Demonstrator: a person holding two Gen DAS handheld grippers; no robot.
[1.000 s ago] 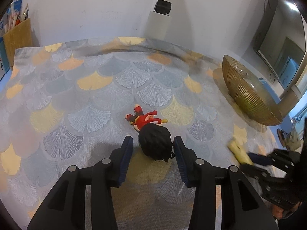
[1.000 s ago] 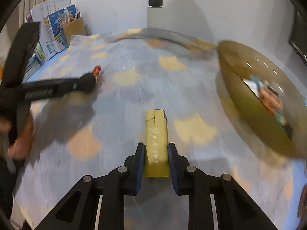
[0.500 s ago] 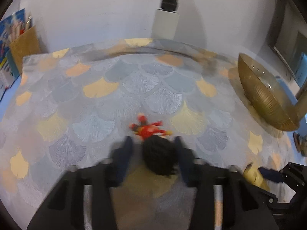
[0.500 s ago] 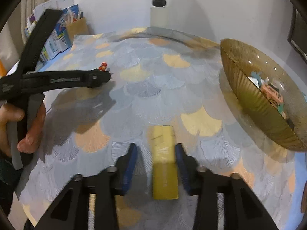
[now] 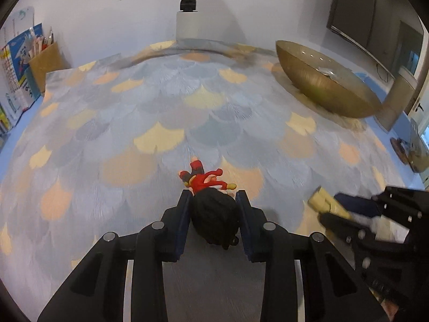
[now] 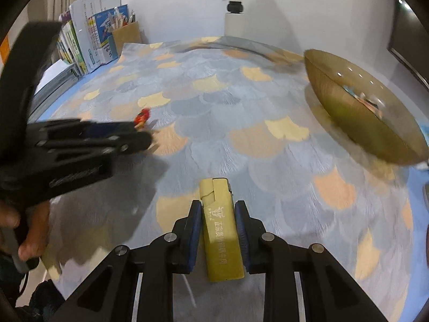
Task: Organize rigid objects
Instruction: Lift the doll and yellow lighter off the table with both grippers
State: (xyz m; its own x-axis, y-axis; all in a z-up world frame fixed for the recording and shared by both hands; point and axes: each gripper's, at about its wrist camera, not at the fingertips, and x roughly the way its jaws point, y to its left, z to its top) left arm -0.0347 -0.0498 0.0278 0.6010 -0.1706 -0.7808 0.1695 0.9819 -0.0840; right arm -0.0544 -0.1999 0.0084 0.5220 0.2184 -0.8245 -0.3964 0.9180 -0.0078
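Half a second ago your left gripper [image 5: 213, 216] stood apart from the figurine's head; now its blue pads [image 5: 185, 222] press both sides of the black-haired head of the toy figurine [image 5: 211, 201]. The red body sticks out forward past the fingertips. Your right gripper [image 6: 218, 230] was spread around the lighter then; now its pads have drawn in against the yellow lighter [image 6: 221, 230], which lies lengthwise between them, cap end pointing ahead beyond the tips.

From your right tongs, the gold ribbed bowl [image 6: 346, 115] sits ahead and to the right, well apart, with small items inside. The left gripper shows to their left, blurred. From your left tongs, the bowl [image 5: 321, 88] lies far ahead to the right on the scallop-patterned tablecloth [image 5: 161, 112].
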